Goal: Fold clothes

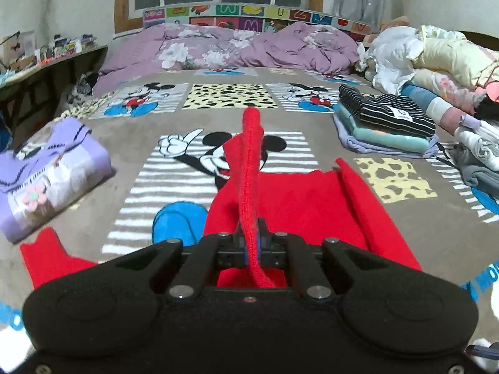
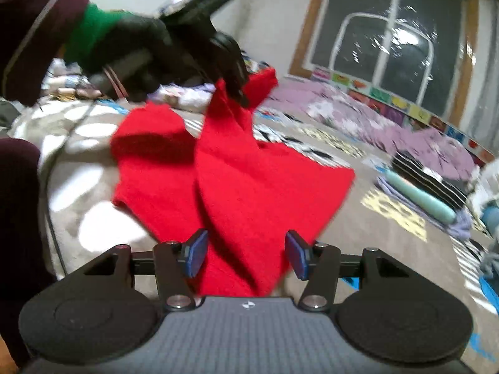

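Note:
A red knit garment (image 1: 299, 205) lies partly spread on the cartoon-print bed cover (image 1: 174, 168). My left gripper (image 1: 252, 233) is shut on a raised fold of it, and the red strip stands up between the jaws. The right wrist view shows that left gripper (image 2: 240, 93), held by a black-gloved hand (image 2: 137, 59), lifting a corner of the garment (image 2: 249, 168) above the bed. My right gripper (image 2: 246, 254) sits low at the near edge of the garment. Its blue pads (image 2: 196, 252) stand apart, and red cloth lies between them without being pinched.
A folded stack topped by a striped piece (image 1: 386, 115) sits at the right, with loose clothes (image 1: 436, 59) behind it. A folded lilac garment (image 1: 50, 171) lies at the left. A purple floral quilt (image 1: 230, 46) is bunched at the headboard. A cluttered shelf (image 1: 46, 53) runs along the left wall.

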`<move>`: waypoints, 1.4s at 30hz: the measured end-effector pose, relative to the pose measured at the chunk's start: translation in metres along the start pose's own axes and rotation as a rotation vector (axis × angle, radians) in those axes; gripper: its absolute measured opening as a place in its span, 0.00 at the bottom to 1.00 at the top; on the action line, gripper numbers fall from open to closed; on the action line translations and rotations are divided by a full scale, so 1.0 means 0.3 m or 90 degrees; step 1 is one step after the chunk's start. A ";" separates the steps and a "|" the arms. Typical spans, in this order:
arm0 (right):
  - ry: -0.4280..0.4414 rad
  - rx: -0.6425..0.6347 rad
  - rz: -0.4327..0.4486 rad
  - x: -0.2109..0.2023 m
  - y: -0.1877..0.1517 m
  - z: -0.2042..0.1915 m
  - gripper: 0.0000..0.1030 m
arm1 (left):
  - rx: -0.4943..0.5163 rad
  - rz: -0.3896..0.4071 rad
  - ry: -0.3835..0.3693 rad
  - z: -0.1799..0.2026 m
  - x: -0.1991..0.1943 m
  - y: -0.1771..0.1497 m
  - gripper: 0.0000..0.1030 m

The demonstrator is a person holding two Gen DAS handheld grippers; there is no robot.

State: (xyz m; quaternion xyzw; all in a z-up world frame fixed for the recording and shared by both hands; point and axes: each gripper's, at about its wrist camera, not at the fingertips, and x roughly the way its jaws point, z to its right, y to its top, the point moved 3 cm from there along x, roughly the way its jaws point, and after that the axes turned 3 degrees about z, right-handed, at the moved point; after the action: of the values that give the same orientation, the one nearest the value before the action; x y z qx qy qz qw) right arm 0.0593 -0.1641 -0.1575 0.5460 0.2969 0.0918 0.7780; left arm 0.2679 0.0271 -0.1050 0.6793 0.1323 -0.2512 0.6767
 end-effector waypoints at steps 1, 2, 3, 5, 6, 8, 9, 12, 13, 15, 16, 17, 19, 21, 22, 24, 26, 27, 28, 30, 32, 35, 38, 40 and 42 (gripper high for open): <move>0.012 0.002 -0.005 0.005 0.002 -0.005 0.54 | -0.005 -0.001 -0.001 -0.008 0.004 -0.009 0.03; 0.030 0.006 -0.016 0.014 -0.001 -0.013 0.54 | -0.006 -0.003 -0.001 -0.013 0.012 -0.016 0.03; 0.050 0.011 -0.028 0.023 -0.006 -0.020 0.55 | -0.007 -0.005 0.000 -0.019 0.019 -0.023 0.03; 0.078 0.013 -0.039 0.031 -0.011 -0.036 0.63 | -0.020 -0.010 0.002 -0.040 0.035 -0.039 0.03; 0.097 0.015 -0.041 0.029 -0.012 -0.044 0.64 | -0.028 -0.012 0.002 -0.051 0.043 -0.046 0.03; 0.111 0.011 -0.047 0.029 -0.013 -0.056 0.67 | -0.048 -0.027 0.009 -0.075 0.063 -0.067 0.04; 0.114 0.010 -0.050 0.029 -0.013 -0.059 0.67 | -0.062 -0.034 0.008 -0.090 0.072 -0.080 0.04; 0.132 0.036 -0.054 0.020 -0.003 -0.042 0.67 | -0.099 -0.056 0.011 -0.128 0.094 -0.119 0.09; 0.139 0.042 -0.053 0.014 0.000 -0.036 0.67 | -0.114 -0.061 0.011 -0.141 0.099 -0.129 0.11; 0.153 0.059 -0.049 0.005 0.007 -0.020 0.67 | -0.160 -0.068 0.007 -0.178 0.098 -0.142 0.22; 0.153 0.071 -0.041 0.000 0.012 -0.008 0.66 | -0.181 -0.068 0.002 -0.196 0.094 -0.146 0.23; 0.154 0.083 -0.034 -0.005 0.016 0.005 0.66 | -0.198 -0.065 -0.008 -0.209 0.090 -0.147 0.23; 0.139 0.090 -0.015 -0.010 0.024 0.022 0.66 | -0.216 -0.060 -0.018 -0.228 0.080 -0.149 0.23; 0.130 0.093 0.000 -0.004 0.031 0.034 0.66 | -0.234 -0.056 -0.024 -0.245 0.070 -0.149 0.23; 0.128 0.093 0.003 0.003 0.033 0.038 0.66 | -0.241 -0.053 -0.023 -0.253 0.064 -0.147 0.23; 0.124 0.094 0.003 0.021 0.035 0.045 0.66 | -0.243 -0.044 0.011 -0.271 0.025 -0.138 0.23; 0.124 0.096 -0.002 0.041 0.032 0.050 0.66 | -0.238 -0.024 0.047 -0.282 -0.026 -0.120 0.23; 0.128 0.097 -0.009 0.050 0.027 0.050 0.67 | -0.217 -0.019 0.067 -0.275 -0.043 -0.106 0.23; 0.132 0.097 -0.015 0.057 0.022 0.048 0.67 | -0.192 -0.013 0.075 -0.257 -0.054 -0.086 0.23; 0.142 0.090 -0.023 0.062 0.015 0.035 0.67 | -0.167 -0.016 0.041 -0.203 -0.043 -0.036 0.23; 0.151 0.088 -0.028 0.068 0.013 0.030 0.68 | -0.142 -0.027 -0.007 -0.124 -0.002 0.017 0.23; 0.161 0.101 -0.030 0.079 0.013 0.042 0.68 | -0.106 -0.044 -0.077 0.028 0.101 0.079 0.23; 0.174 0.116 -0.031 0.080 0.010 0.049 0.68 | -0.089 -0.080 -0.116 0.154 0.244 0.093 0.23; 0.184 0.124 -0.033 0.078 0.007 0.051 0.69 | -0.100 -0.096 -0.131 0.205 0.329 0.101 0.23; 0.195 0.135 -0.033 0.080 0.006 0.059 0.69 | -0.122 -0.106 -0.142 0.234 0.403 0.109 0.23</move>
State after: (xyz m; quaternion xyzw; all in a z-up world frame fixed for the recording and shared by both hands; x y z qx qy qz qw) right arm 0.0890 -0.1663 -0.1605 0.5965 0.4338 0.1218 0.6642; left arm 0.3750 -0.0630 -0.1372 0.5665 0.1360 -0.3666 0.7254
